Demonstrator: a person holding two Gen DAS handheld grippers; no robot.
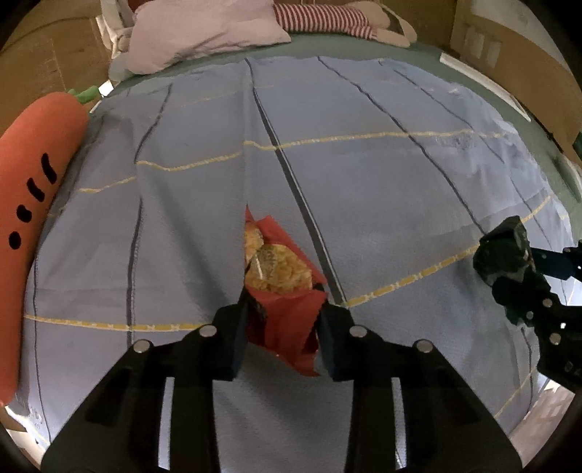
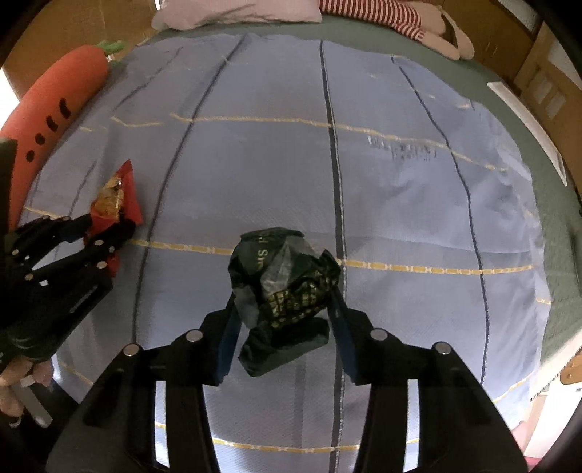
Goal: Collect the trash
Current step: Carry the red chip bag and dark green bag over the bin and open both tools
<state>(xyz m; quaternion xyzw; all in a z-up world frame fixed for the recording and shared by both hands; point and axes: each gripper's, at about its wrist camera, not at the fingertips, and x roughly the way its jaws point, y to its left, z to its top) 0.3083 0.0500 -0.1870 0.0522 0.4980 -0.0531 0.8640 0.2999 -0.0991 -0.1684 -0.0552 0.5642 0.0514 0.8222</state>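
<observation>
Your left gripper [image 1: 283,309] is clamped on a crinkled red foil snack wrapper [image 1: 282,291] printed with golden biscuits, its glossy folds bunched between the two black pads low on the bed. Your right gripper [image 2: 283,309] has a crumpled dark green plastic bag [image 2: 283,287] with small gold lettering between its blue-edged fingers; both pads press into its sides, and the bag bulges above them. Both pieces of trash lie on the pale blue woven bedspread [image 1: 382,189], a finely ribbed cloth crossed by dark blue and yellow stripes.

From the left wrist you see the wrapper's printed face close up, with the green bag only as a dark lump at the right edge. From the right wrist you see the bag's lettering, the left gripper side-on, and your hand [image 2: 14,382] gripping its handle. Both views show the orange plush carrot [image 1: 32,203] along the left edge of the bed, the wrinkled lilac pillow [image 1: 203,32] and a red-and-white striped soft toy [image 1: 327,18] at the head.
</observation>
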